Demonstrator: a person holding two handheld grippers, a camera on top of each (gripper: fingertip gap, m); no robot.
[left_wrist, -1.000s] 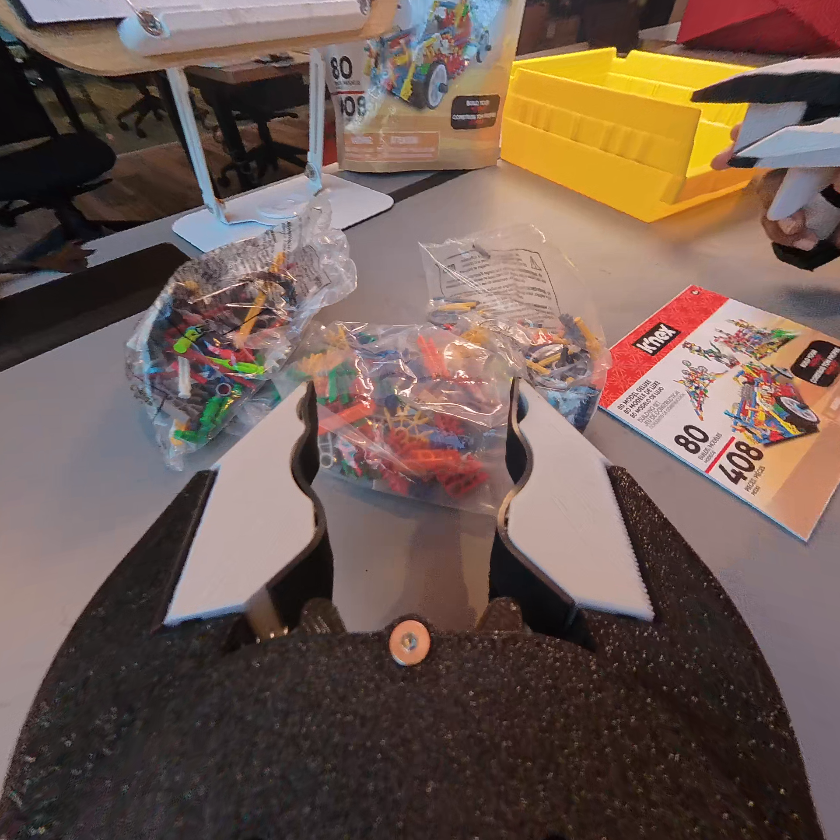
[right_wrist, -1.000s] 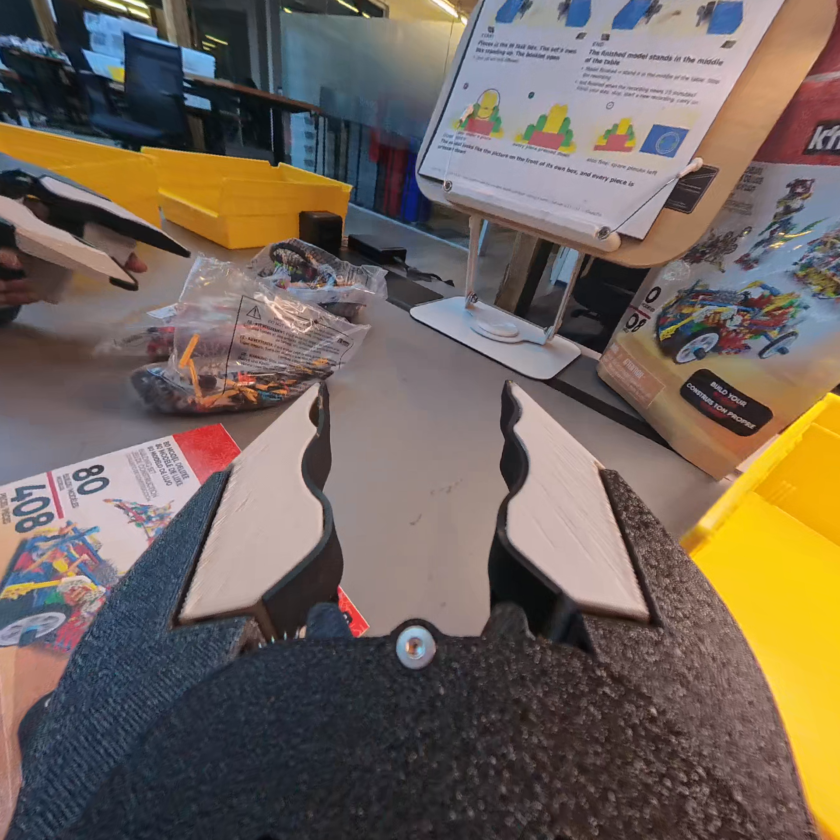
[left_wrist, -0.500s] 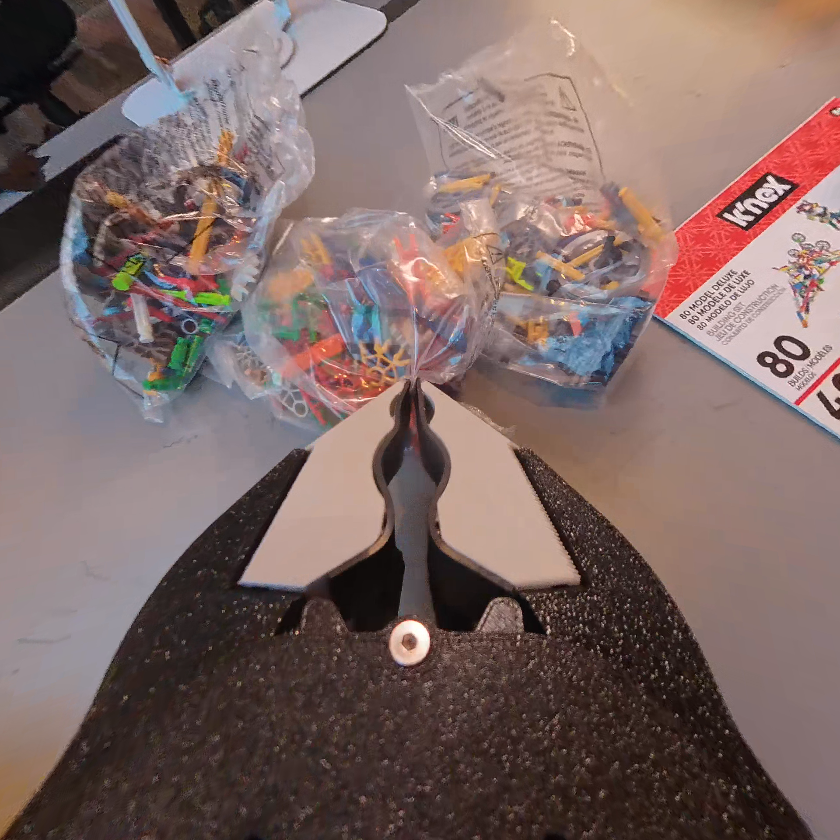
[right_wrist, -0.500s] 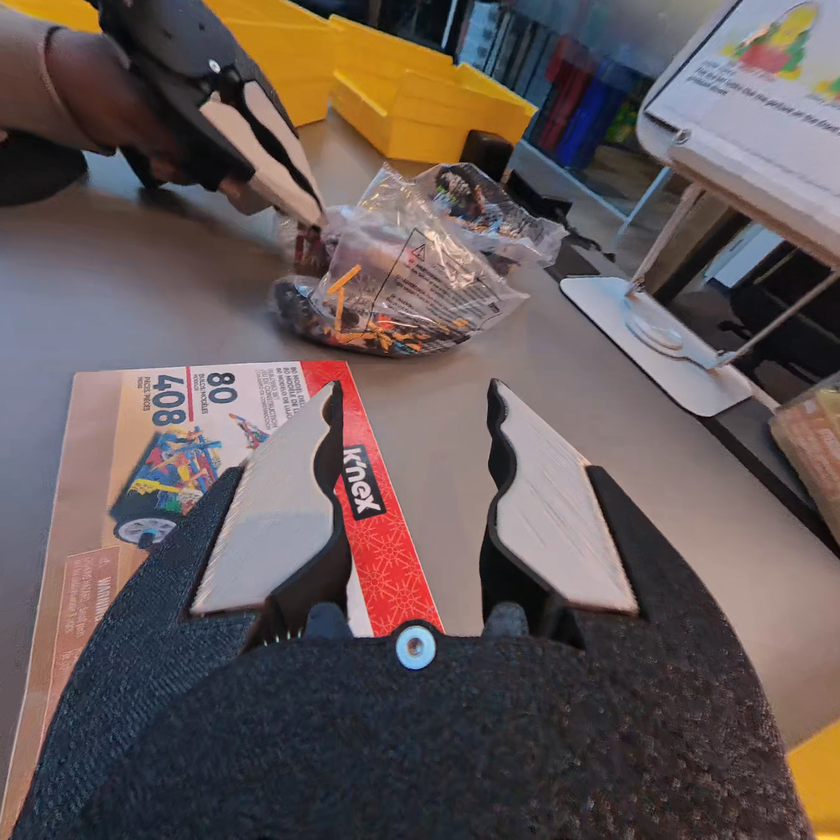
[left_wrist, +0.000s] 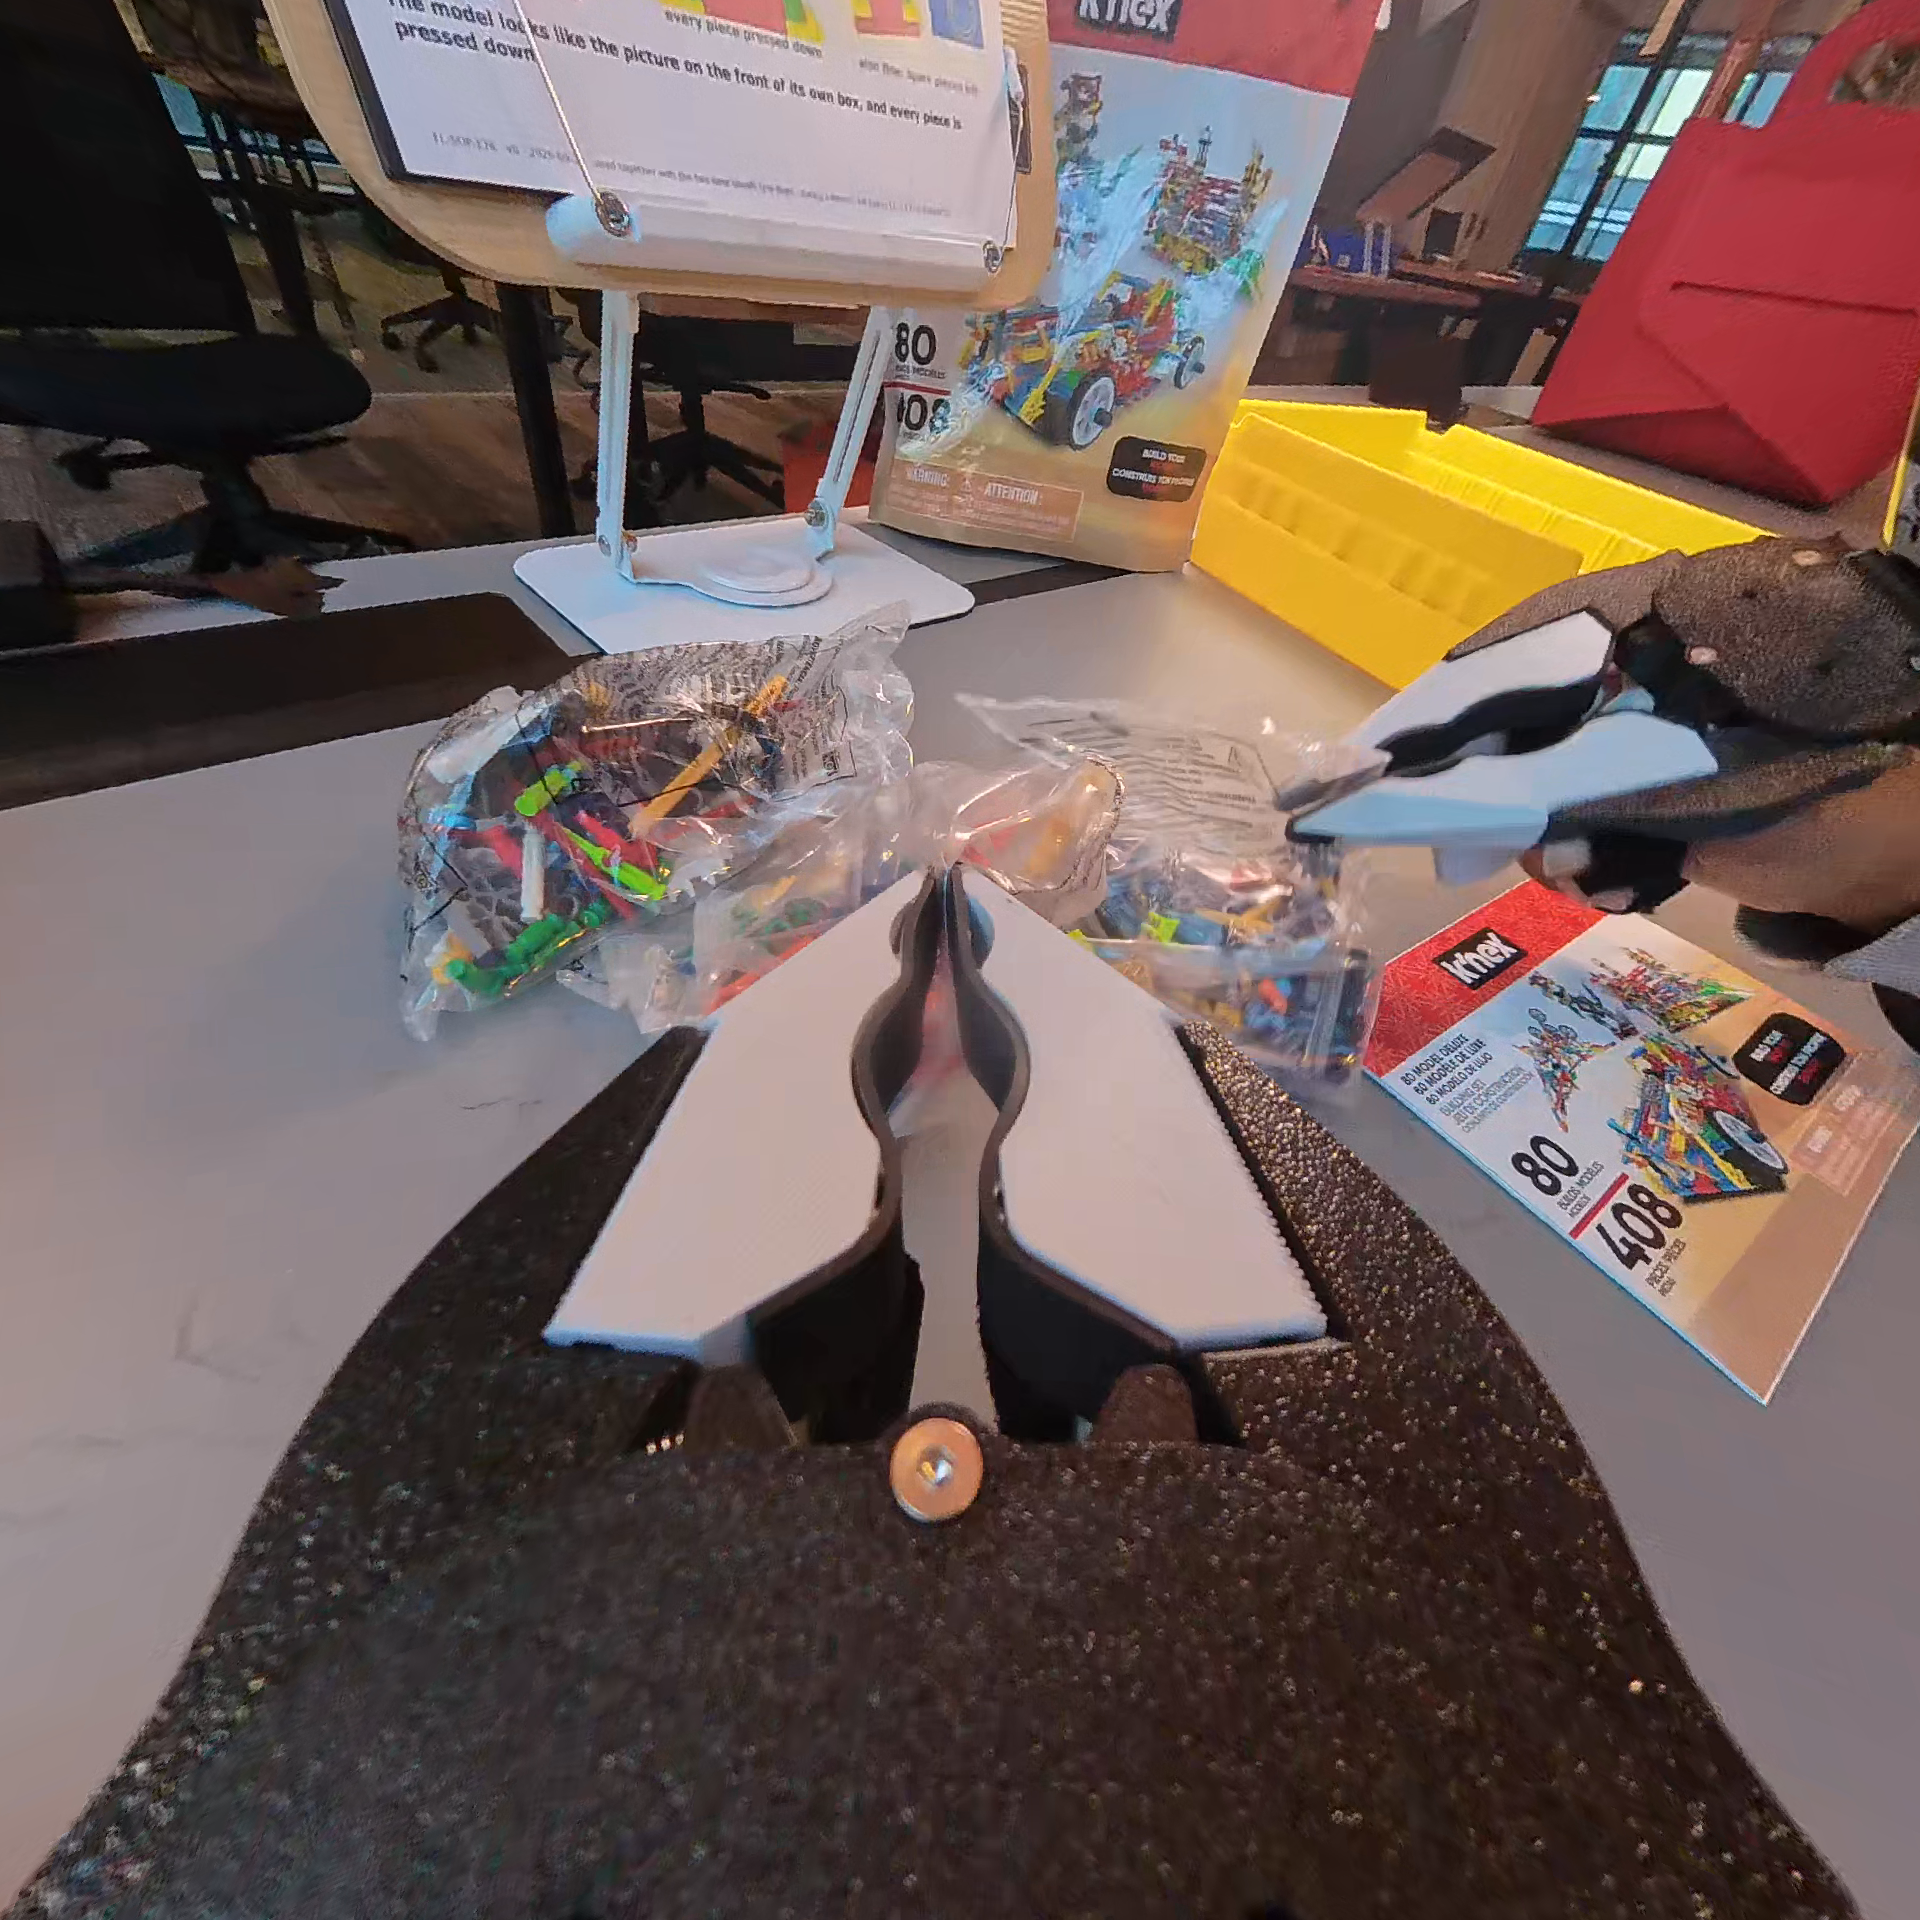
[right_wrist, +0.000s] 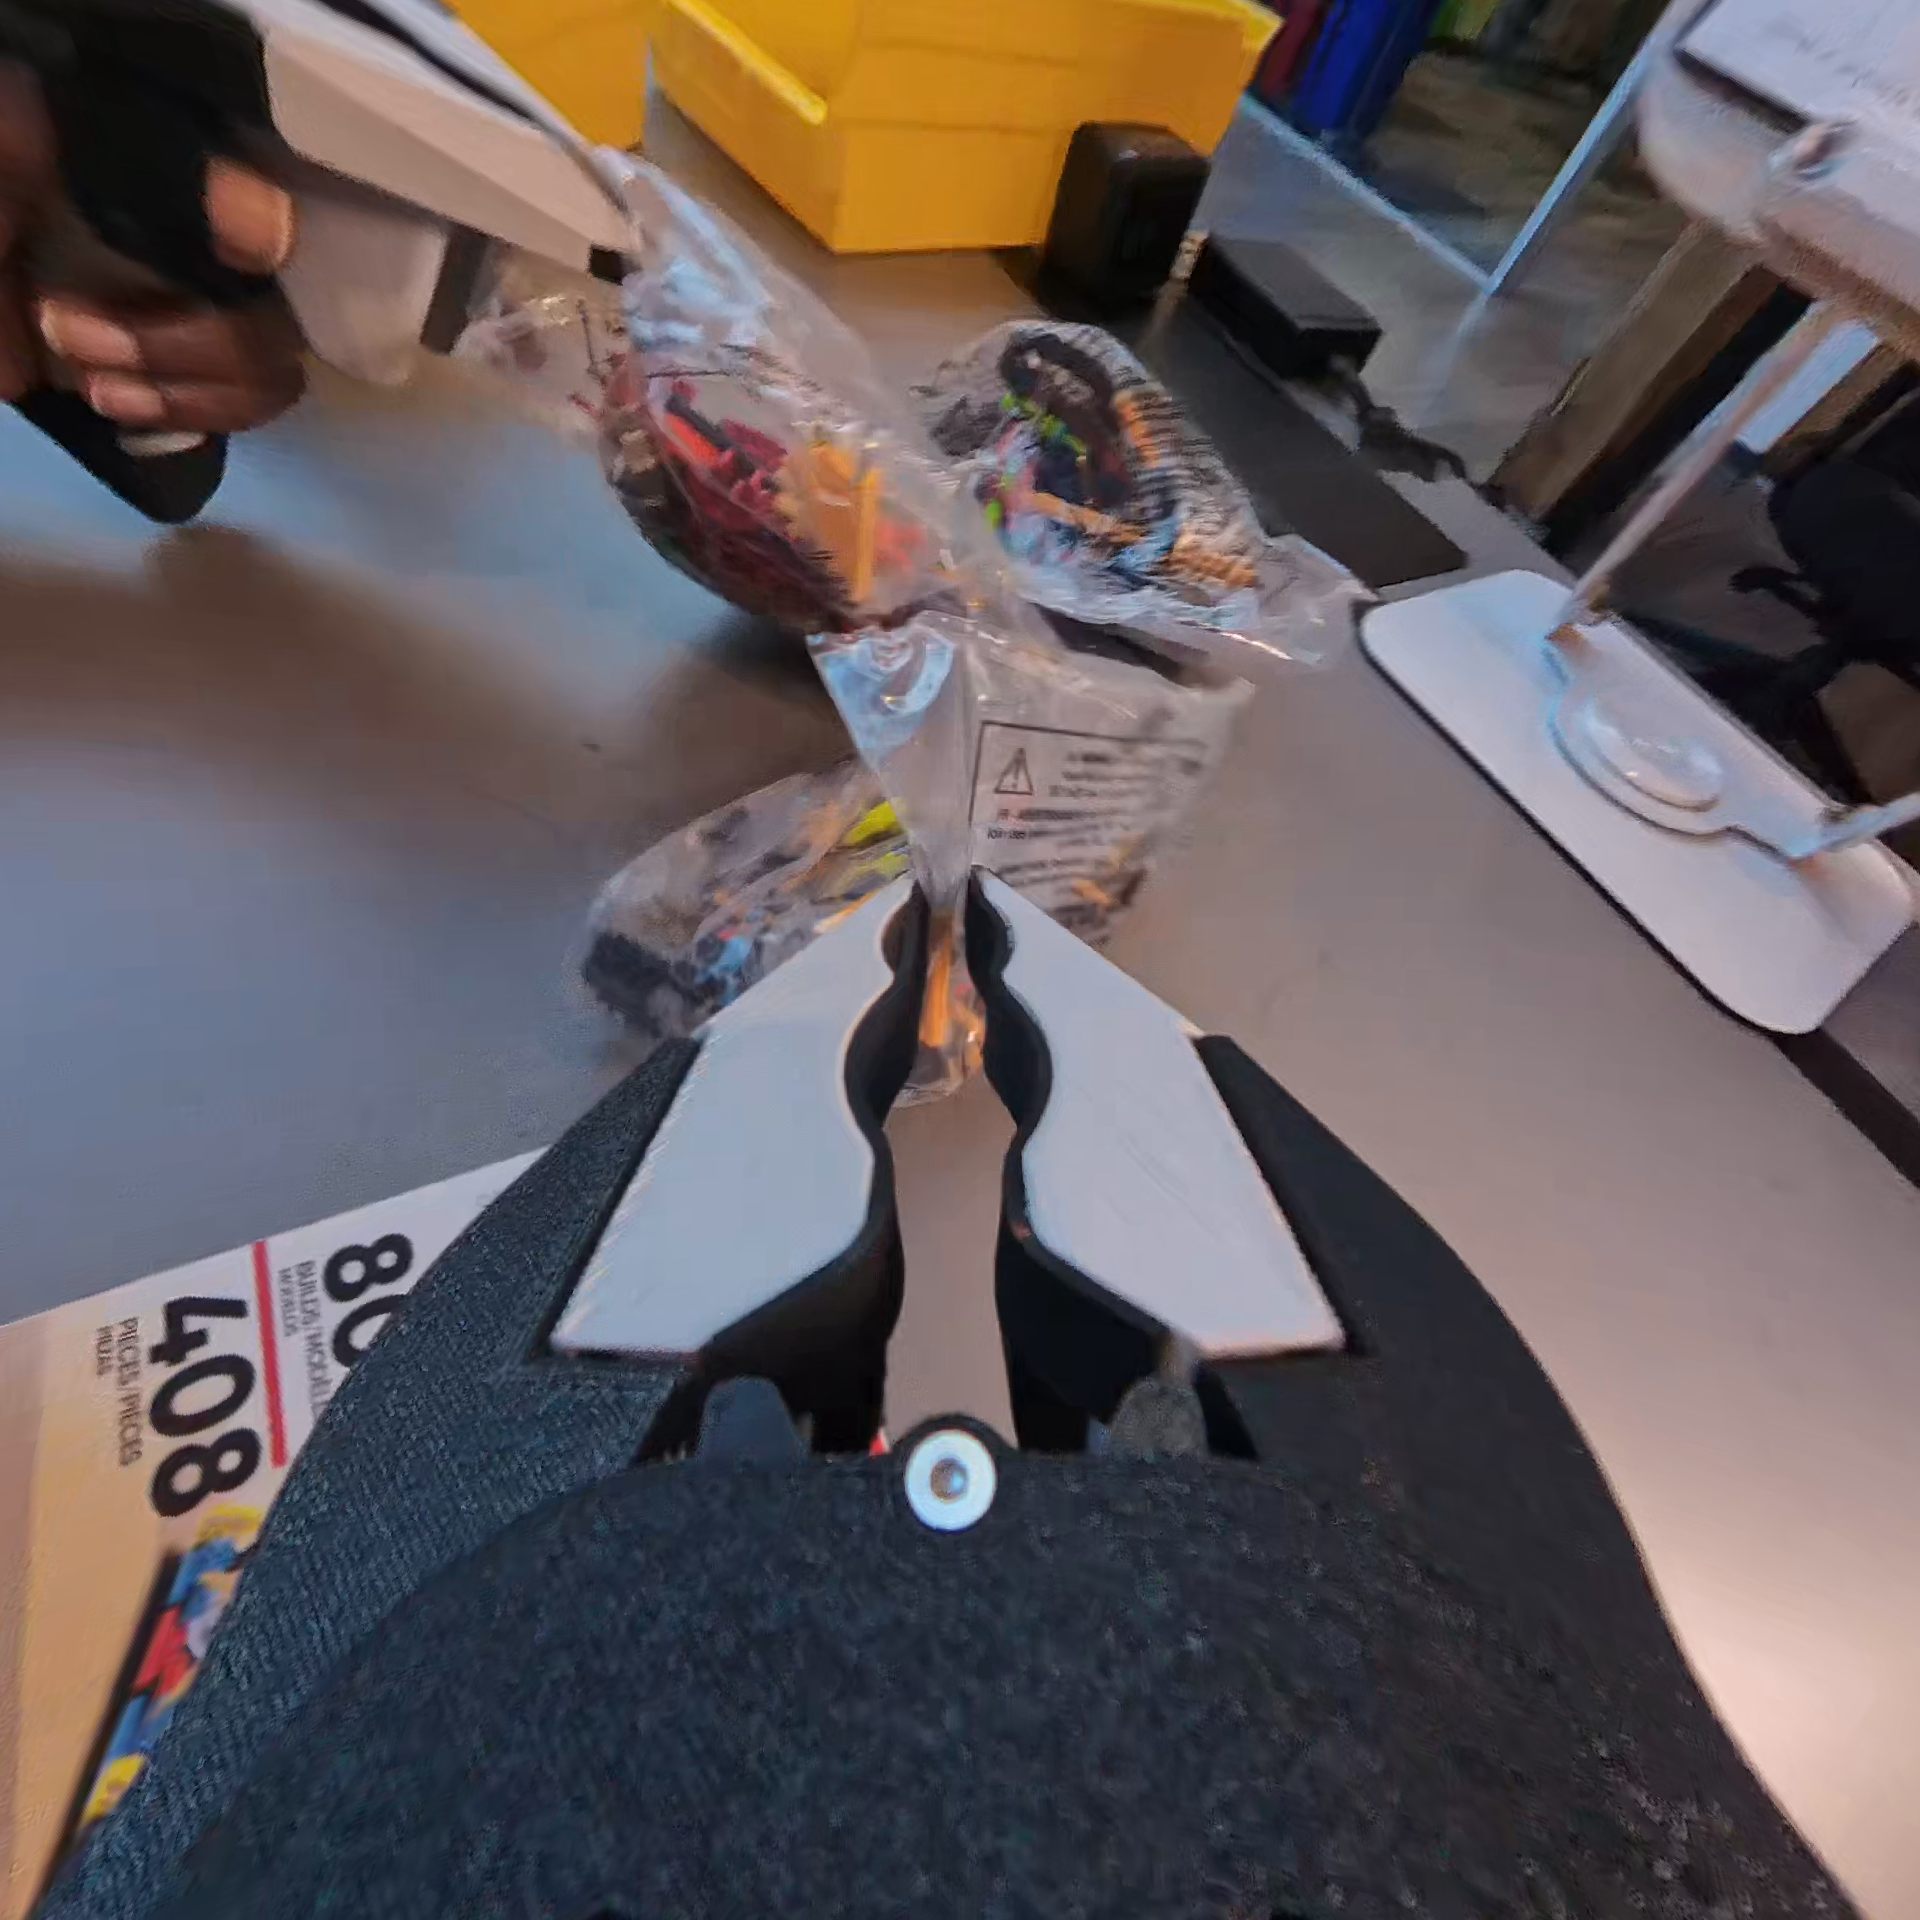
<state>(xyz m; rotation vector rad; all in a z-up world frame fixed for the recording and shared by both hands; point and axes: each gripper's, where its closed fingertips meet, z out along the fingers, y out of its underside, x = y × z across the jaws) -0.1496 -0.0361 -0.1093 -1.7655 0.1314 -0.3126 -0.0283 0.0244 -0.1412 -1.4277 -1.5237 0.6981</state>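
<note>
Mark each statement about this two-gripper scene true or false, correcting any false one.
1. The left gripper is shut on the middle bag of coloured parts. True.
2. The right gripper is open over the booklet. False: it is shut on the labelled bag.
3. The booklet stands upright. False: it lies flat on the grey table.
4. Neither gripper touches the third bag, nearest the stand. True.

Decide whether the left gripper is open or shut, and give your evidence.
The left gripper is shut: its fingertips meet, pinching clear plastic of the middle bag.
</note>
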